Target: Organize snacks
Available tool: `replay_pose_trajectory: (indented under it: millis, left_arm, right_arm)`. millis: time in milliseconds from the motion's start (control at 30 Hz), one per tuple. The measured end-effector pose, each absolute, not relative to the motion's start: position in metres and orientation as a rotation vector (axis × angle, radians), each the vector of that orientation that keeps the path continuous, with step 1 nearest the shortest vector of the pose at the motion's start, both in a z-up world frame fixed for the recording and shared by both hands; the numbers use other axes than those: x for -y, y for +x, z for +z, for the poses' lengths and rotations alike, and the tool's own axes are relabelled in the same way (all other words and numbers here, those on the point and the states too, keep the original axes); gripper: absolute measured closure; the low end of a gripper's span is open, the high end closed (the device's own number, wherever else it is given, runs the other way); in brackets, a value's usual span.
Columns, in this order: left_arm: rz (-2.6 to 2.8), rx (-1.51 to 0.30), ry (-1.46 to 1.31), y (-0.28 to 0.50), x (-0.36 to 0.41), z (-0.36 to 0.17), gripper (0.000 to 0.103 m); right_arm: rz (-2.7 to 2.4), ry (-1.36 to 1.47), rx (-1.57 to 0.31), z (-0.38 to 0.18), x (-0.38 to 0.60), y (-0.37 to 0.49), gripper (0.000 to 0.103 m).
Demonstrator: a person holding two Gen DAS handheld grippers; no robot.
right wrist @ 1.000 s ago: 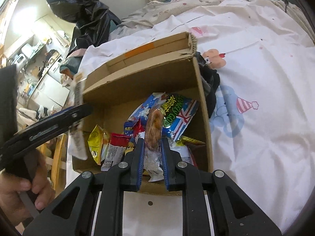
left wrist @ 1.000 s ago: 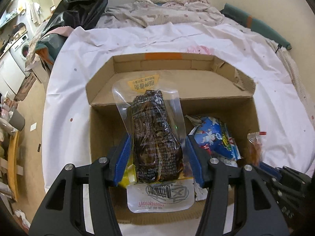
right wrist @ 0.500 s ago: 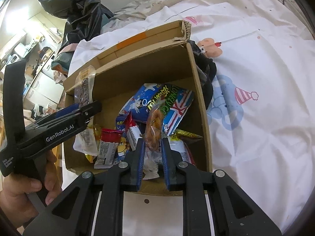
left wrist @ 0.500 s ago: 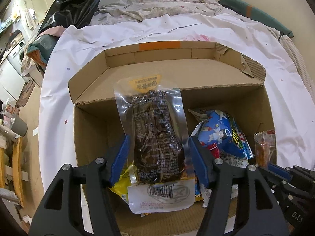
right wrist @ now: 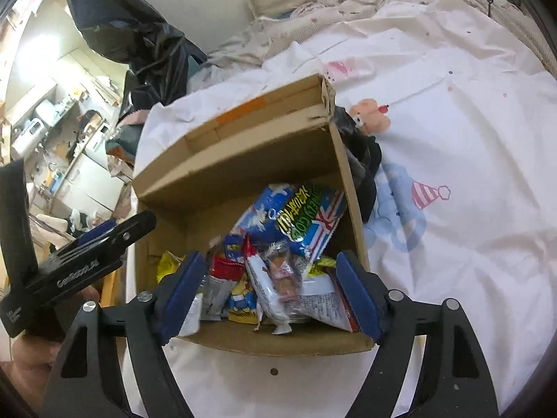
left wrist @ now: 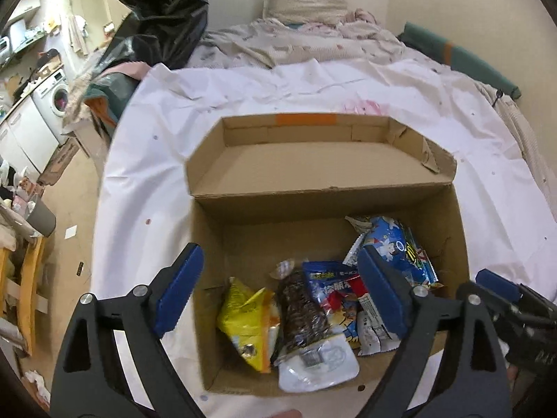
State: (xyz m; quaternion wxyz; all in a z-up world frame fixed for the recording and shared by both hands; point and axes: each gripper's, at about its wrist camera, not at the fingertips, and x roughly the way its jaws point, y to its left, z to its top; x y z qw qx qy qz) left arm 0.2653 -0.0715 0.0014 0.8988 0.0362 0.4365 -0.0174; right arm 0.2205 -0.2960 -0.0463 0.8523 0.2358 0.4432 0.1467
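Note:
An open cardboard box (left wrist: 449, 209) sits on a white sheet, with several snack packs inside. My left gripper (left wrist: 278, 285) hangs above its near side, jaws opening and holding nothing. Below it the clear pack of dark snacks (left wrist: 306, 317) lies in the box beside a yellow pack (left wrist: 247, 320). My right gripper (right wrist: 269, 291) hovers over the box's (right wrist: 351, 188) near right corner, jaws also opening. A small clear packet of brown snacks (right wrist: 282, 278) lies loose on the pile between its fingers, touched by neither pad. A big blue bag (right wrist: 296, 216) rests against the right wall.
The box's far flap (left wrist: 313, 160) stands folded out. A dark cloth (right wrist: 362, 160) lies against the box's right side. Bedding (left wrist: 313, 45) is heaped at the far end, a black plastic bag (left wrist: 156, 10) at the far left. The floor drops off on the left.
Both grippers have opened wide. The clear pack of dark snacks has dropped from the left one into the box. The small brown packet has fallen from the right one onto the pile.

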Motion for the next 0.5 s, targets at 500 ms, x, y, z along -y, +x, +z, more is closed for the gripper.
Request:
replay_pose_trajectory:
  millis: [500]
  left_arm:
    - [0.024, -0.851, -0.047, 0.194, 0.015, 0.017, 0.001]
  right_arm:
    - [0.3, 0.456, -0.863, -0.024, 0.293, 0.181, 0.0]
